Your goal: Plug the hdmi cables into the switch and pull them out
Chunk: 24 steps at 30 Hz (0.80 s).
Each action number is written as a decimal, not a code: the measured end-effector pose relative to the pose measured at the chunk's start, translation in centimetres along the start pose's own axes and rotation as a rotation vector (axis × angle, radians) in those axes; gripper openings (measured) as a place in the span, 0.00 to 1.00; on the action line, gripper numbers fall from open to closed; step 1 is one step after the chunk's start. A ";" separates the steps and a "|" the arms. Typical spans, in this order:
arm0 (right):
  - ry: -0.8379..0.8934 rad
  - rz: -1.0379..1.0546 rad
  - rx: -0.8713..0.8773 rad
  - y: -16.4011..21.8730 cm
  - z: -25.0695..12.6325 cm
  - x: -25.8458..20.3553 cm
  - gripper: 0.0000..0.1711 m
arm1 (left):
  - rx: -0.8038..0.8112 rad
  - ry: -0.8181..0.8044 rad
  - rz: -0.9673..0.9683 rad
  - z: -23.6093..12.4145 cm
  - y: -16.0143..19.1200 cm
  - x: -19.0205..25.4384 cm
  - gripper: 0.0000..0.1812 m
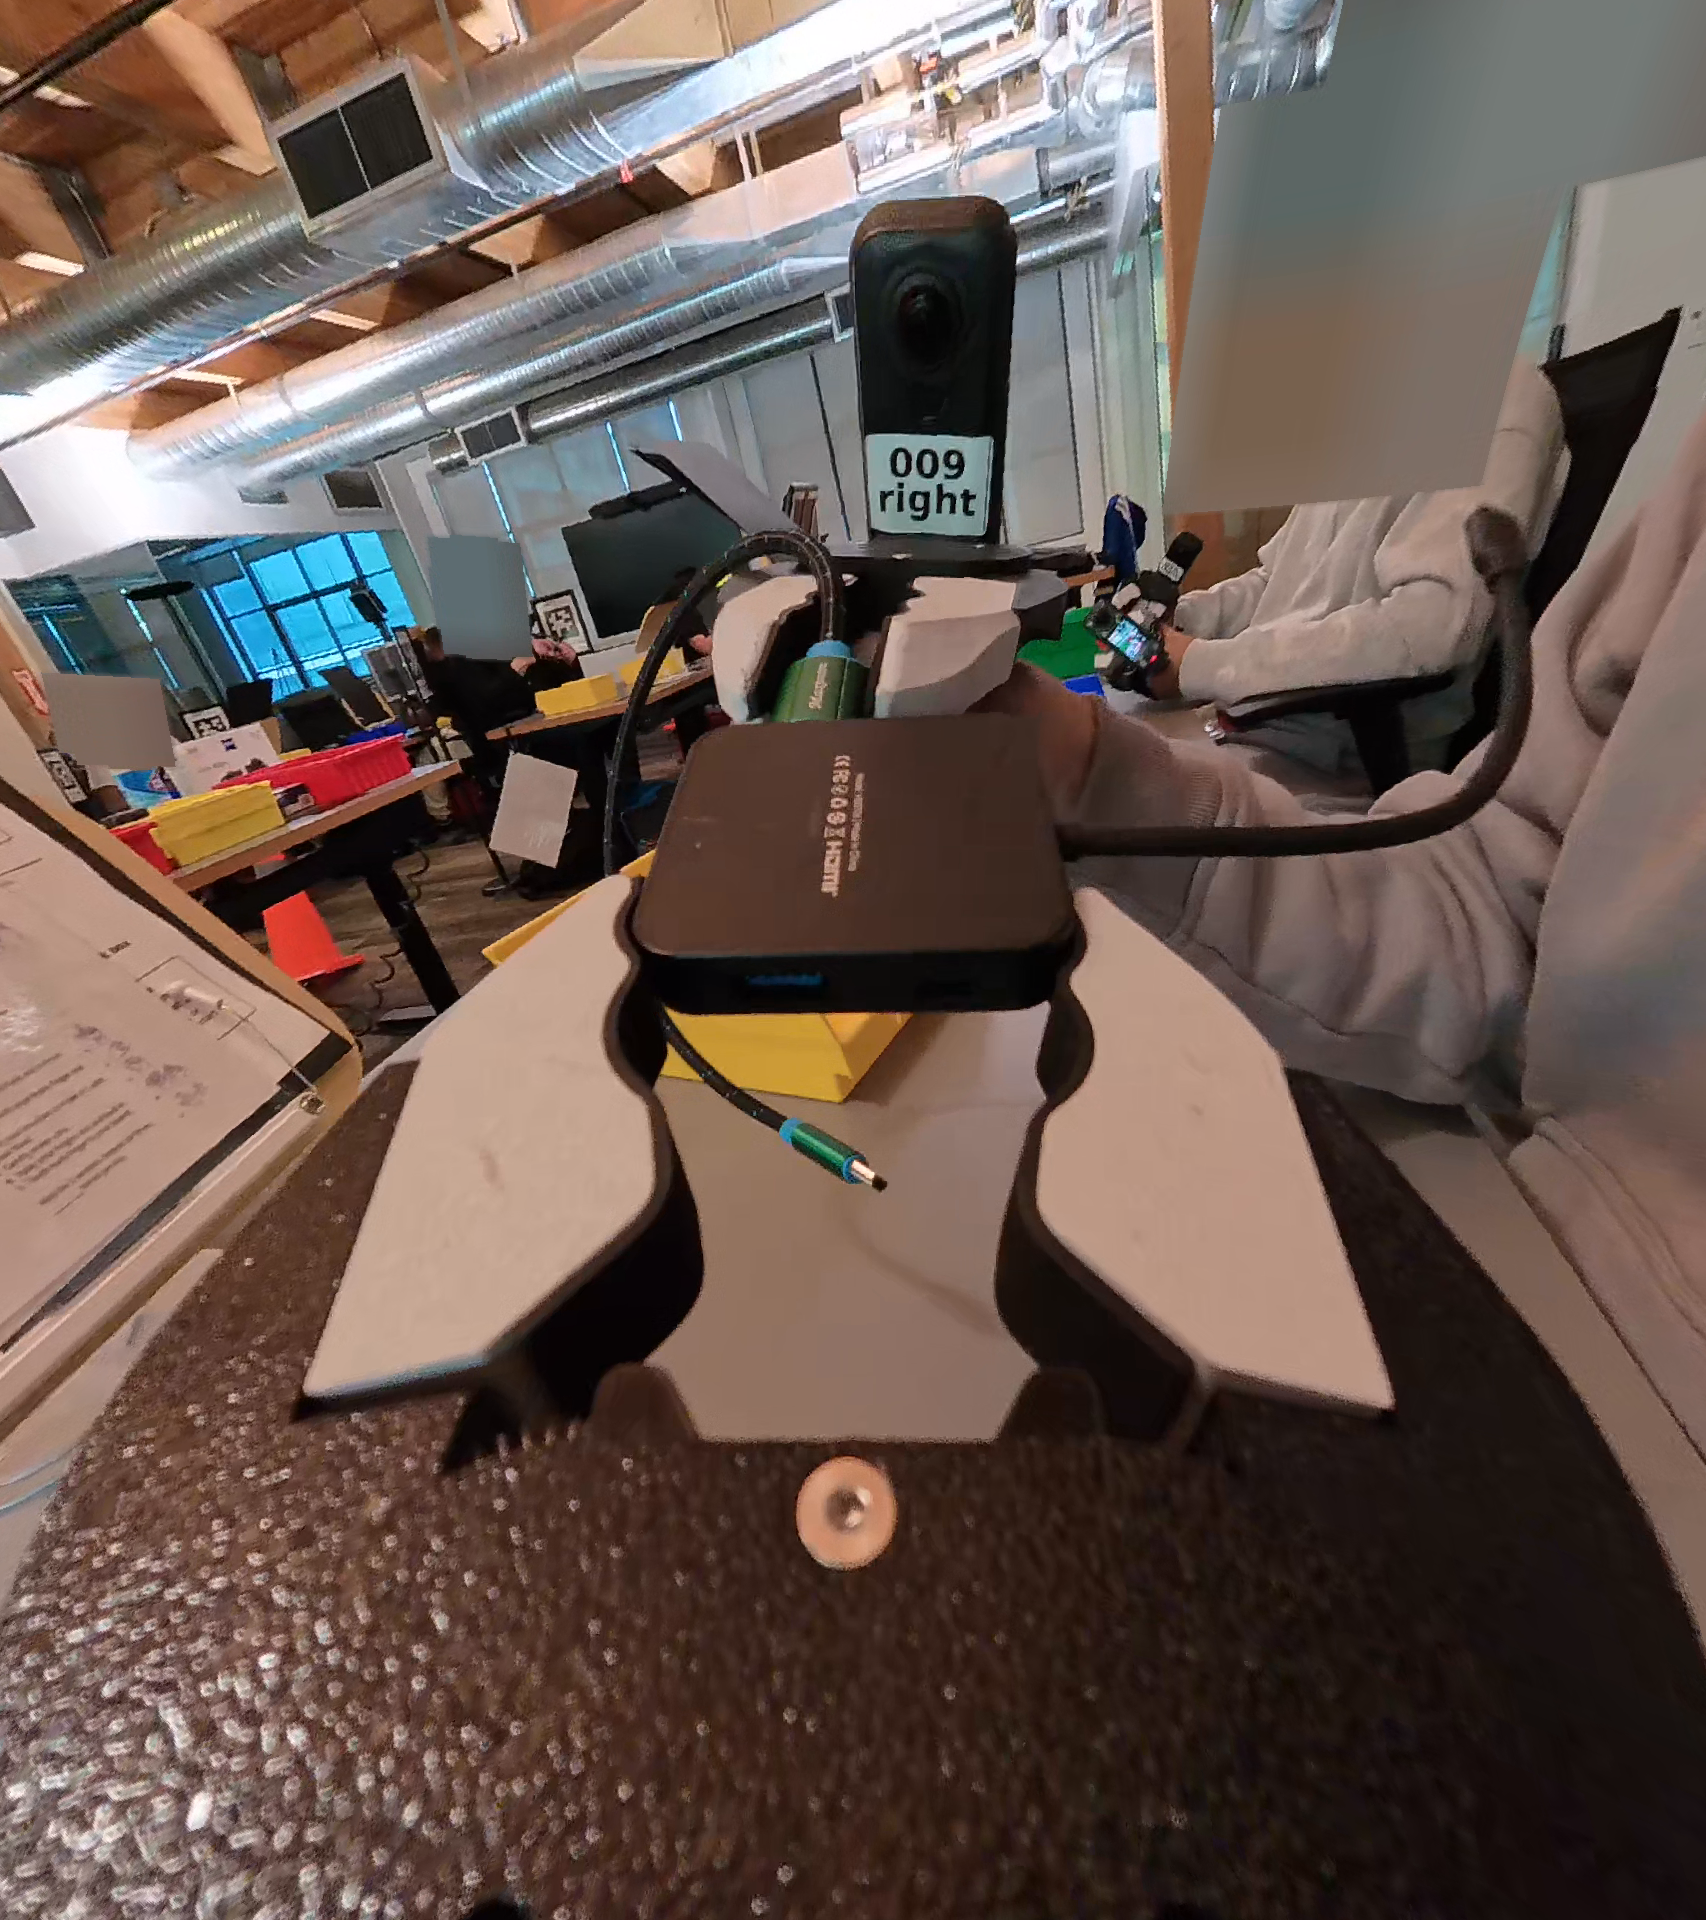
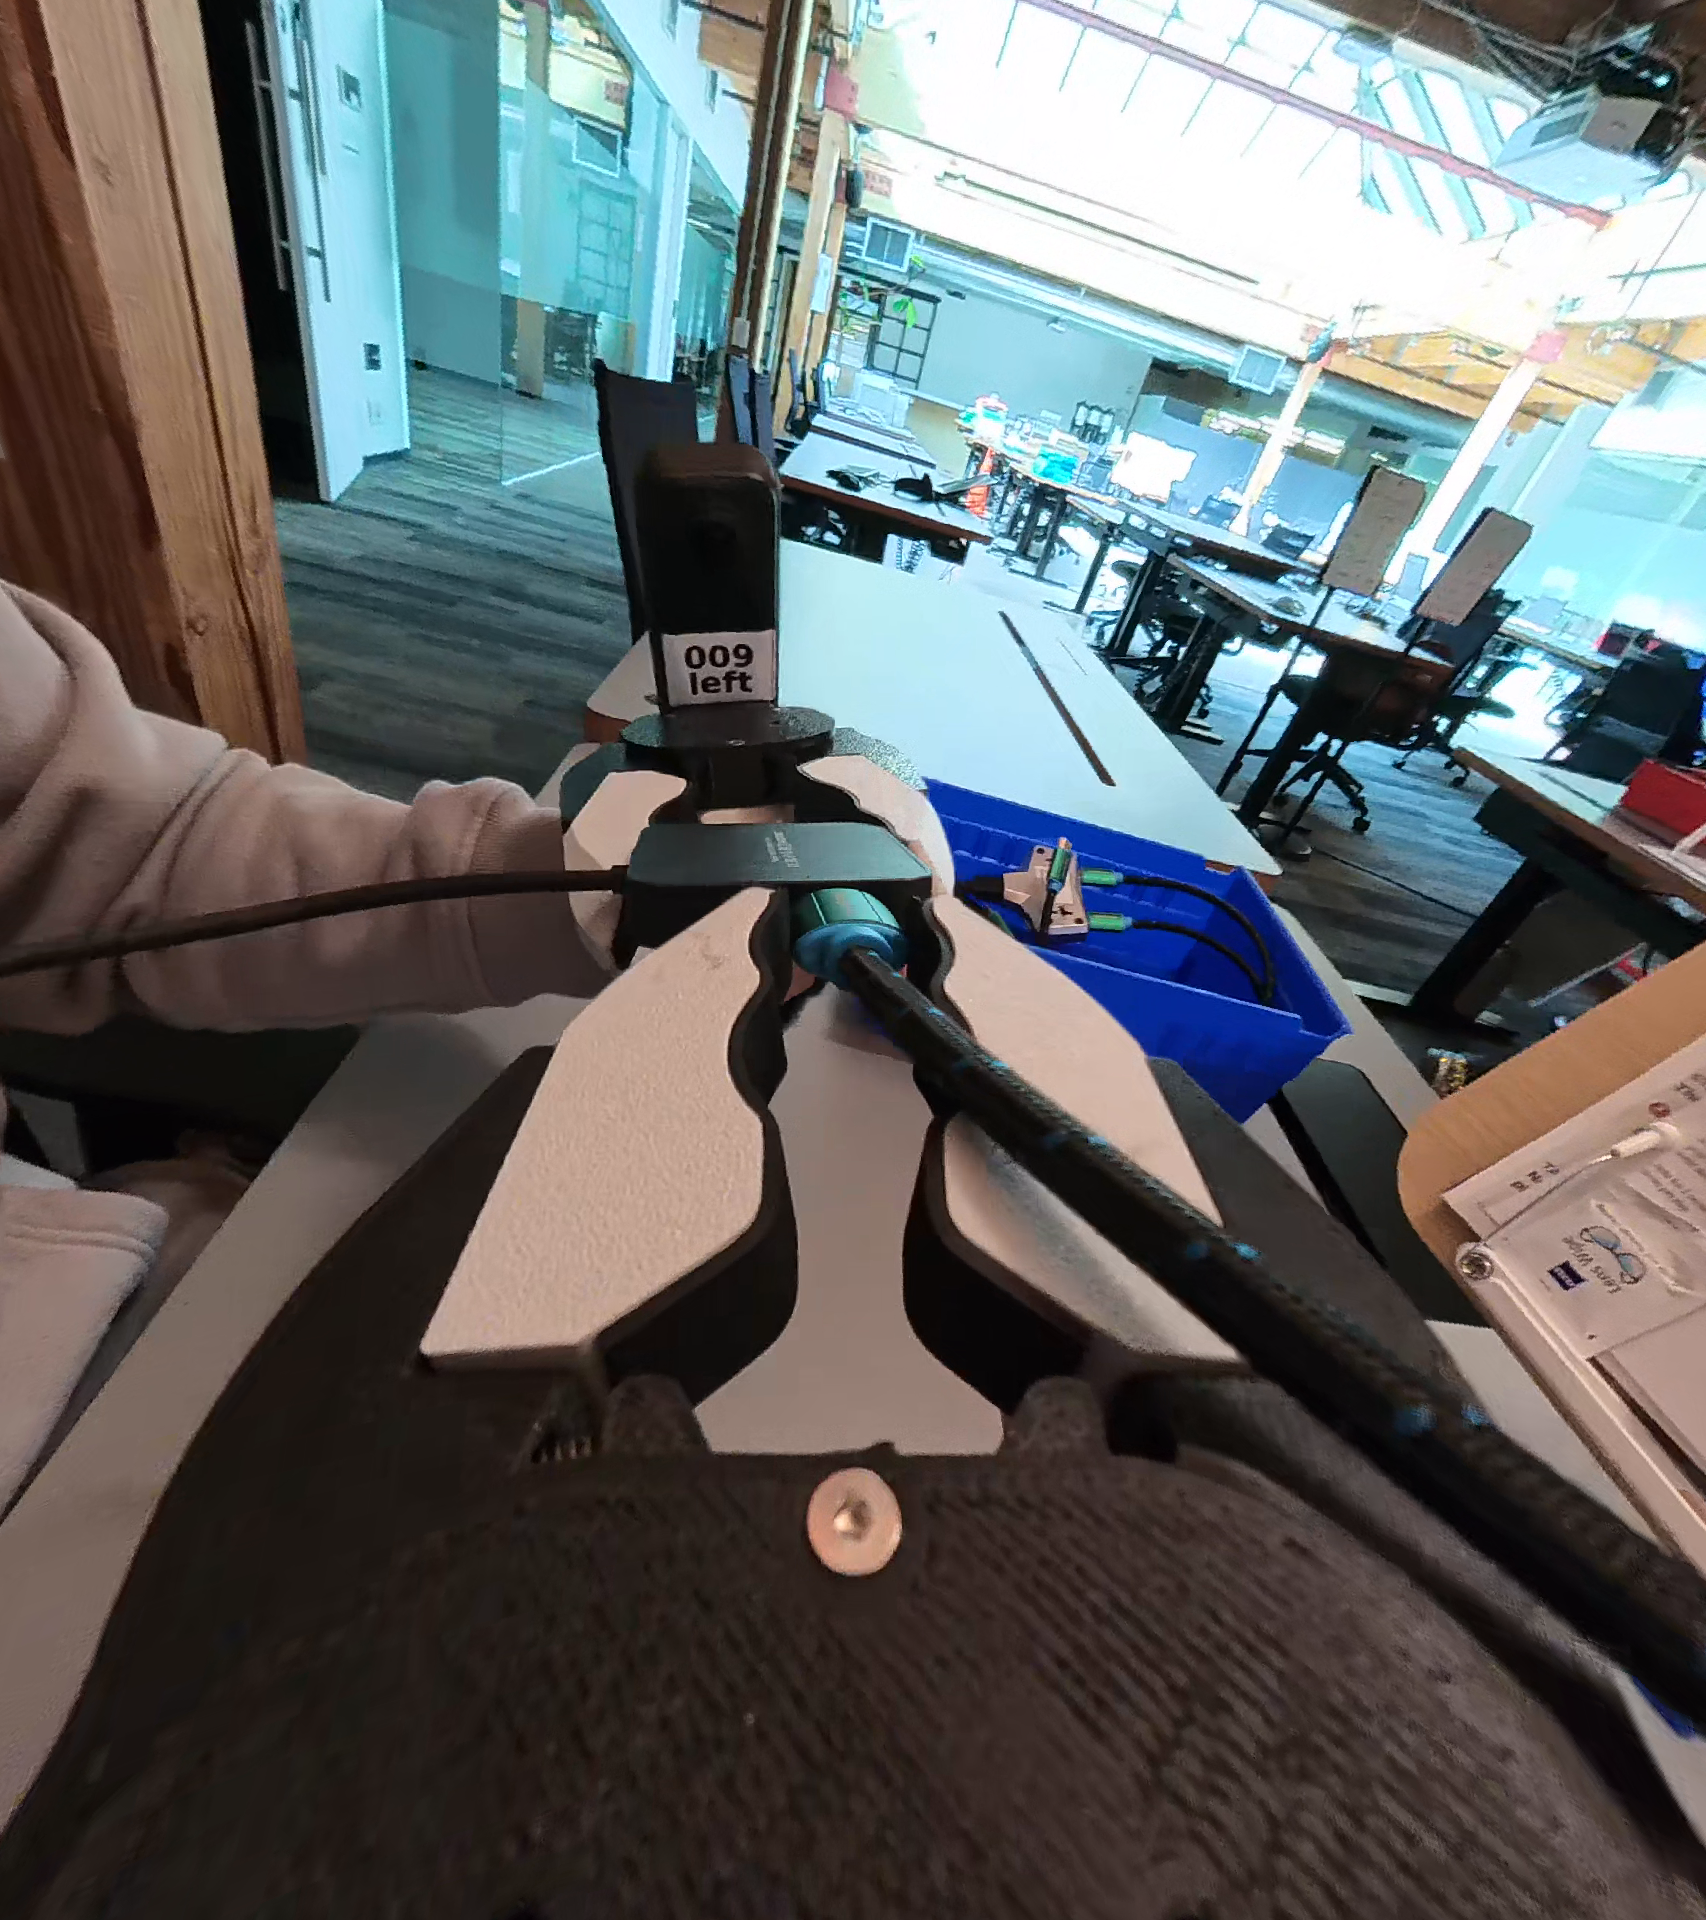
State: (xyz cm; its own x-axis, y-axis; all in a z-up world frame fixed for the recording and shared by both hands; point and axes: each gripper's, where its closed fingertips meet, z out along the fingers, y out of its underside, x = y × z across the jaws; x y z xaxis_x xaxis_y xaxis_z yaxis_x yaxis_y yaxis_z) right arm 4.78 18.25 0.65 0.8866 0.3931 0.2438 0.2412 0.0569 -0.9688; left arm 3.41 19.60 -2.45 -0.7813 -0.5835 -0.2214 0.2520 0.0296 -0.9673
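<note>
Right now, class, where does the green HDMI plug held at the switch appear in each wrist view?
Left wrist view: green HDMI plug sits above centre, behind the black switch, between the right tool's fingers.
Right wrist view: plug sits at centre, at the right tool's fingertips.
Shared landmark: the black switch.

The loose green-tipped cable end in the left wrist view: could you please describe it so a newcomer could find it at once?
Start at the black switch clamped in the left gripper above the yellow bin. From beneath the switch a thin dark cable runs down to the loose cable end on the white table. Unlike the green plug gripped by the right gripper, nothing holds it.
</note>
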 end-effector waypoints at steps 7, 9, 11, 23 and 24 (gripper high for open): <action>-0.061 0.184 -0.015 2.5 1.0 0.5 0.13 | 0.001 -0.029 -0.111 -1.1 2.3 -0.6 0.39; -0.095 0.272 0.019 4.1 1.8 0.6 0.12 | 0.028 -0.052 -0.194 -1.9 3.5 -0.8 0.39; -0.073 0.357 0.016 5.9 2.6 0.7 0.13 | 0.083 -0.048 -0.285 -2.6 4.7 -0.8 0.39; 0.035 0.346 0.063 7.6 2.7 -1.7 0.12 | 0.149 0.056 -0.390 -3.1 6.5 1.6 0.39; 0.038 0.342 0.064 7.5 2.7 -1.8 0.12 | 0.153 0.053 -0.382 -3.2 6.4 1.6 0.40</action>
State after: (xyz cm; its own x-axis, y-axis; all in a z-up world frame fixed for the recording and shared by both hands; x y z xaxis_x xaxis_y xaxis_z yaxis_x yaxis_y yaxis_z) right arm 3.93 20.48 -7.14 0.9263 0.3647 -0.0949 -0.0963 -0.0144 -0.9952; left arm 1.89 21.47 -9.38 -0.8627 -0.4860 0.1401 0.0168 -0.3044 -0.9524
